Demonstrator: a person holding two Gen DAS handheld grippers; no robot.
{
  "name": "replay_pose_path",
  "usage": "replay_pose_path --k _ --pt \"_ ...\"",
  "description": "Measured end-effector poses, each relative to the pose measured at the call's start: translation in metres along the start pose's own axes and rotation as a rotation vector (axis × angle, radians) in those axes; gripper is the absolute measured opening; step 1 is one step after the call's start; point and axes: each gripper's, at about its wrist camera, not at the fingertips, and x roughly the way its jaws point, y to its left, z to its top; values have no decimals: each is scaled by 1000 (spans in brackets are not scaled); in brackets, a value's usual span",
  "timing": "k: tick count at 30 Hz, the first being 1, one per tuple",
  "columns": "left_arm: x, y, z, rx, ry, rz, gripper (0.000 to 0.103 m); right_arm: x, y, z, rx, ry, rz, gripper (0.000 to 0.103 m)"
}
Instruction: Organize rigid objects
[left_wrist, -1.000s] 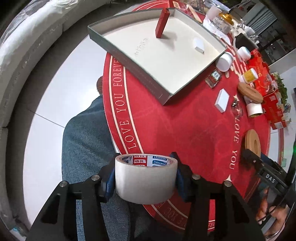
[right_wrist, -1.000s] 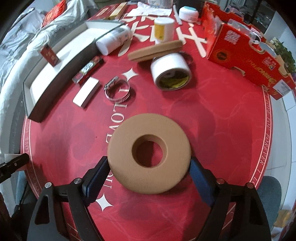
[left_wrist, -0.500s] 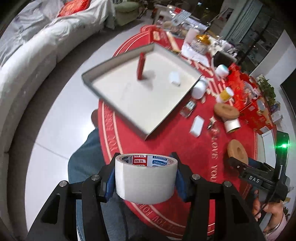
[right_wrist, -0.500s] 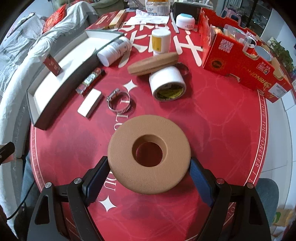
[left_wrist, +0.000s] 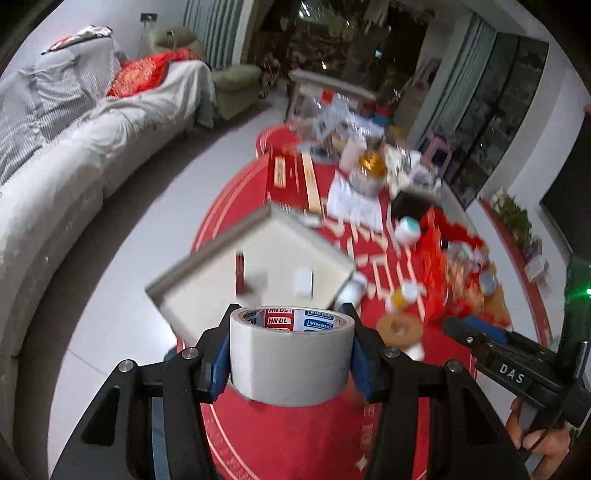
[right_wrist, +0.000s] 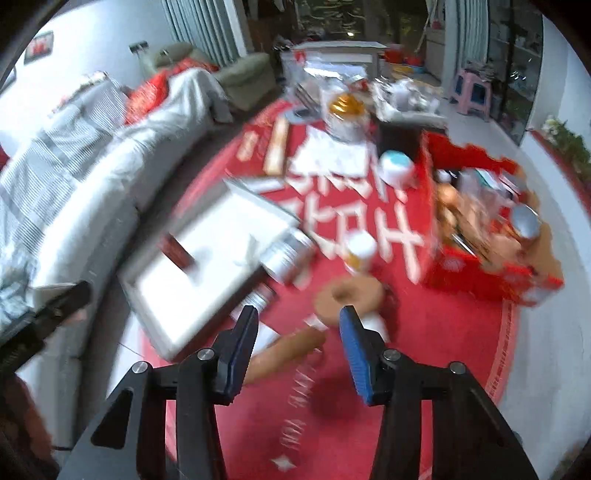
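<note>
Left wrist view: the left claw (left_wrist: 291, 356) grips a grey tape roll (left_wrist: 291, 360) near the shallow white tray (left_wrist: 207, 254), best lowered level inside; right wrist view: the right claw (right_wrist: 298, 341), closing on nothing, hangs beside that tray above a tan ring (right_wrist: 284, 356) below.

a home living room: a round table (left_wrist: 295, 435) under a red printed cloth, cluttered with household odds and ends, stands on pale floor tiles. left of the table curves a long grey-covered sofa (left_wrist: 74, 155); beyond it, an armchair (left_wrist: 236, 88) and curtains (left_wrist: 218, 29).
</note>
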Motion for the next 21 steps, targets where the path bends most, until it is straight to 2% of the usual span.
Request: replay_pose_path --k 3,5,6,7,10,14,16,19,21 --pt "0 5 12 -15 -13 2 57 3 10 23 1 -7 17 43" --pt "5 9 11 -16 -8 3 57 15 13 26 -10 31 19 52" --pt "9 11 9 -13 -4 3 57 26 13 23 -26 76 24 77" --pt "15 14 5 -15 9 10 57 37 12 17 -35 110 11 95" --pt "29 25 -4 -47 53 11 57 66 13 -10 -81 182 -43 95" --pt "39 35 -15 -49 83 34 57 104 25 -45 -88 303 35 95" --pt "40 40 -17 -55 89 43 57 121 49 -60 -187 345 58 95" --pt "44 47 -20 -66 96 49 57 138 86 -78 -353 360 17 95" --pt "48 50 -22 -64 103 53 57 149 101 -85 -402 374 9 95"
